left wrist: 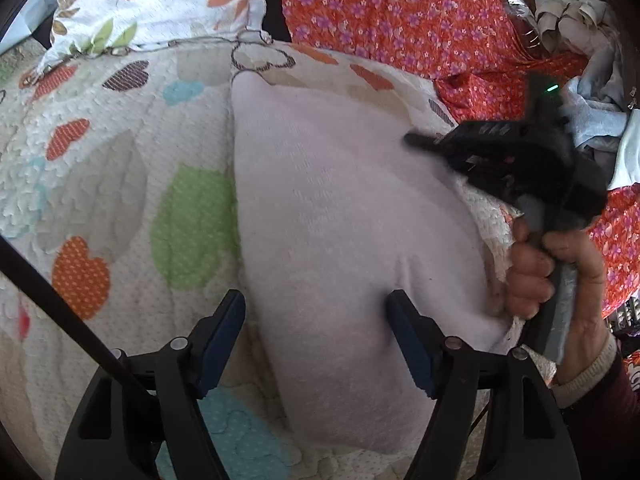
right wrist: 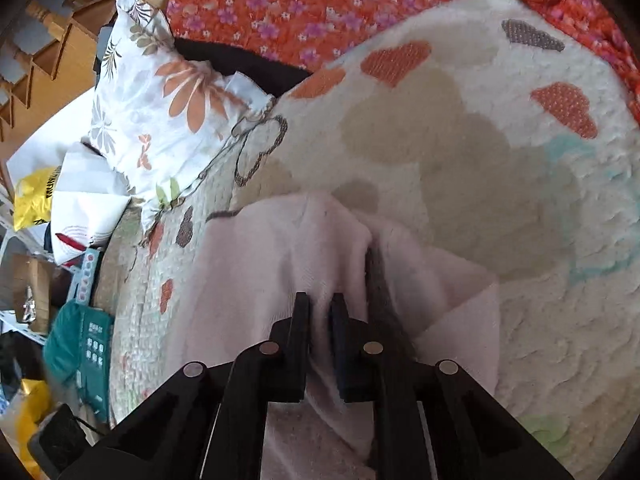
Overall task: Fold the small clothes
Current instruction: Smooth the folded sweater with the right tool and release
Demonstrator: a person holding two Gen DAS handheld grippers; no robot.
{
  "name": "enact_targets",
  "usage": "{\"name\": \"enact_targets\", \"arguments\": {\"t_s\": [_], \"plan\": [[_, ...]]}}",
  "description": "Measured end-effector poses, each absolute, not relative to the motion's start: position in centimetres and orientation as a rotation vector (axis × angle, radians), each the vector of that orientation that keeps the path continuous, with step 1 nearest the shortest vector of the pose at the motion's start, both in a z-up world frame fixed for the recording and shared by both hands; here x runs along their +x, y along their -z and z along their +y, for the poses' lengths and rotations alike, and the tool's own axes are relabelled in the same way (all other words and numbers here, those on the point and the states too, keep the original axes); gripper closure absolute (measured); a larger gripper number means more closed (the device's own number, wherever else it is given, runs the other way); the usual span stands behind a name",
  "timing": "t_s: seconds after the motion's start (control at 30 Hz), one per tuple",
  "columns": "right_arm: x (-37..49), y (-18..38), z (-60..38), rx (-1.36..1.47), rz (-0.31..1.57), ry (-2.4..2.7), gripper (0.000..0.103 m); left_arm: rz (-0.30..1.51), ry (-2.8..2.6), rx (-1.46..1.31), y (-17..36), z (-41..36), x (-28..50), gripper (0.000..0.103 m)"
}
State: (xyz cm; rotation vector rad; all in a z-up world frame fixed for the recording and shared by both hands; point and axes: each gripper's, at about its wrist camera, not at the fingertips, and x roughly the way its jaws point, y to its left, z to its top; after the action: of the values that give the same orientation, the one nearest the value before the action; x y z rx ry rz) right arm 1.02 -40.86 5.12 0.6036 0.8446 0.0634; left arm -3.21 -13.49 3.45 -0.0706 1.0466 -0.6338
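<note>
Pink cloth on the bed, one pair of tongs pinching it

Tongs first. The left tongs [left wrist: 316, 310] are wide open, with nothing between the two blue-padded fingers. The left finger sits over the quilt [left wrist: 100, 168] and the right finger sits over the pink cloth [left wrist: 340, 208]. I cannot tell if they touch it.

The right tongs [right wrist: 319, 308] are almost closed, and they pinch a fold of the pink cloth [right wrist: 280, 248]. The cloth bunches up between the two fingers and hangs down on both sides. In the left wrist view the right tongs [left wrist: 424, 142] look dark and blurry, at the right edge of the cloth. A hand [left wrist: 560, 272] in a dark sleeve with a cream cuff grips the handle.

The pink cloth is soft and pale. It lies on the quilt on the bed, stretched out long, with its far end coming to a corner.

The quilt is white and bumpy, with orange, green, blue and grey patches.

Farther back is a white pillow [left wrist: 152, 4] with orange flowers and green leaves. Beside it is an orange blanket [left wrist: 400, 12] with little purple flowers. At the far right lies a pile of grey and white clothes [left wrist: 588, 80].

In the right wrist view, a wooden chair [right wrist: 60, 32] and a yellow bag [right wrist: 34, 196] sit past the bed, at the left.
</note>
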Motion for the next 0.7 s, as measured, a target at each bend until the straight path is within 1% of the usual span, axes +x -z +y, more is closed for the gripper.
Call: {"name": "enact_targets", "arguments": {"t_s": [0.07, 0.1, 0.13, 0.2, 0.23, 0.3, 0.37, 0.47, 0.57, 0.63, 0.7], "plan": [[-0.2, -7.4, -41.2, 0.536, 0.776, 0.027, 0.095, 1.059, 0.639, -0.056, -3.2, -14.0, -3.5, 0.03], [-0.7, -8.2, -41.0, 0.473, 0.75, 0.081, 0.097, 1.066, 0.645, -0.05, -3.0, -14.2, -3.6, 0.03], [-1.1, -9.0, -40.3, 0.351, 0.732, 0.174, 0.097, 1.076, 0.652, -0.038, -2.8, -14.5, -3.7, 0.03], [-0.7, -8.3, -39.7, 0.272, 0.761, 0.223, 0.097, 1.092, 0.659, -0.027, -2.4, -14.7, -3.8, 0.03], [-0.2, -7.2, -39.7, 0.278, 0.81, 0.229, 0.097, 1.095, 0.659, -0.028, -2.3, -14.7, -3.8, 0.029], [-0.2, -6.2, -40.5, 0.345, 0.838, 0.232, 0.096, 1.099, 0.663, -0.032, -2.4, -14.6, -3.9, 0.029], [-1.0, -6.6, -41.4, 0.428, 0.815, 0.207, 0.096, 1.102, 0.68, -0.039, -2.9, -14.3, -3.9, 0.03], [-2.9, -8.5, -41.6, 0.428, 0.732, 0.177, 0.096, 1.083, 0.707, -0.076, -4.0, -13.2, -4.0, 0.03], [-4.0, -9.3, -40.5, 0.457, 0.721, 0.041, 0.096, 1.054, 0.698, -0.099, -4.7, -12.2, -4.0, 0.03], [-4.2, -8.3, -39.9, 0.504, 0.773, -0.063, 0.096, 1.052, 0.683, -0.097, -4.8, -11.8, -3.9, 0.03], [-3.8, -6.1, -39.4, 0.473, 0.906, -0.015, 0.096, 1.069, 0.653, -0.082, -4.3, -11.6, -3.8, 0.03]]}}
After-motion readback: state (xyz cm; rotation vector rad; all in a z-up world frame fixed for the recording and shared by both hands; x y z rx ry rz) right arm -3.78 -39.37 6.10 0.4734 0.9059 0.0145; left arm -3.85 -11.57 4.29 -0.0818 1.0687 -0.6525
